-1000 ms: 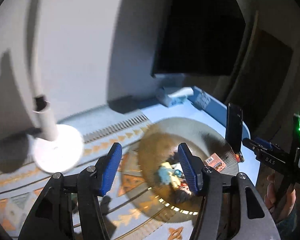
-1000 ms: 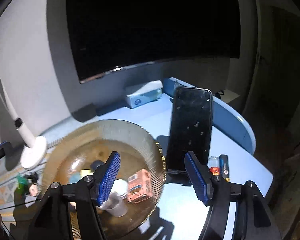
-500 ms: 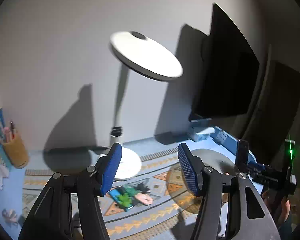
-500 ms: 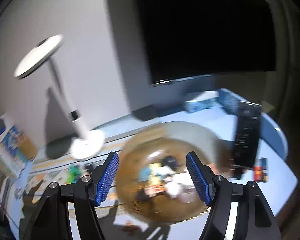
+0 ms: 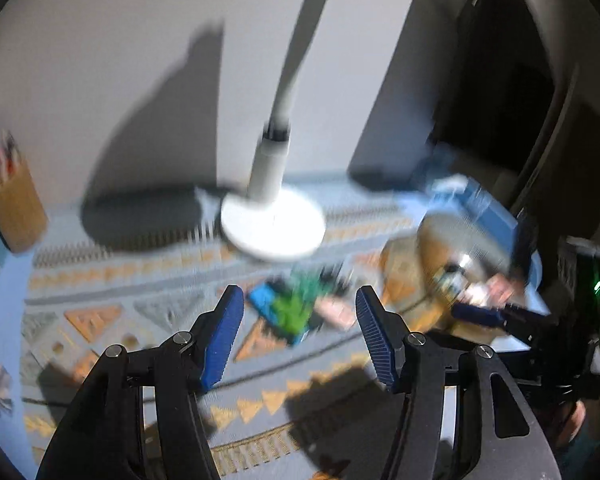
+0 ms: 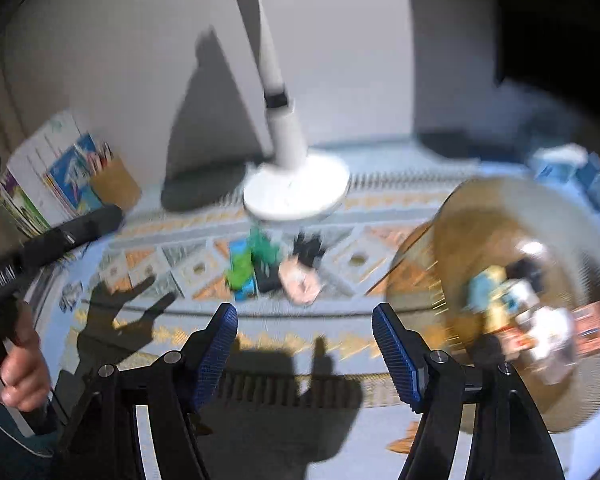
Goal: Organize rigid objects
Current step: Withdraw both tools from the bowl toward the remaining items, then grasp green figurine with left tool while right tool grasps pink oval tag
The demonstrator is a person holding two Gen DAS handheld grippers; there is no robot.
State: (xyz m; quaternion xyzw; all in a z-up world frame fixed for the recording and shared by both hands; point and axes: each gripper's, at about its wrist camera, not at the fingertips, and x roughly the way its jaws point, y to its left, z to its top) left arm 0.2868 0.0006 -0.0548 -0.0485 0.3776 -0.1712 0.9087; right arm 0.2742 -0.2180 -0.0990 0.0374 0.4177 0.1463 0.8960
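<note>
on the far left of the surface (image 6: 480, 432) we see a brown pencil cup (image 6: 114, 186) and some books against the wall, well apart from everything we handle. our left gripper (image 5: 298, 336) hangs with its fingers (image 5: 224, 336) parted and nothing between them, and just beyond it the toy figure (image 5: 296, 308) lies flat on the patterned mat (image 5: 112, 320), in front of the white lamp base (image 5: 274, 222). our right gripper (image 6: 304, 346) has its fingers equally bare, set a little wider. half a second ago this gripper looked straight at the amber bowl (image 6: 496, 216); now the bowl and the pieces in it sit off to the right and the figure is ahead, so we judge one more pick is coming. in the right view the figure's long axis runs across the frame, green and blue end left, pale end right toward the bowl. both views are blurred, so finer detail escapes us.
</note>
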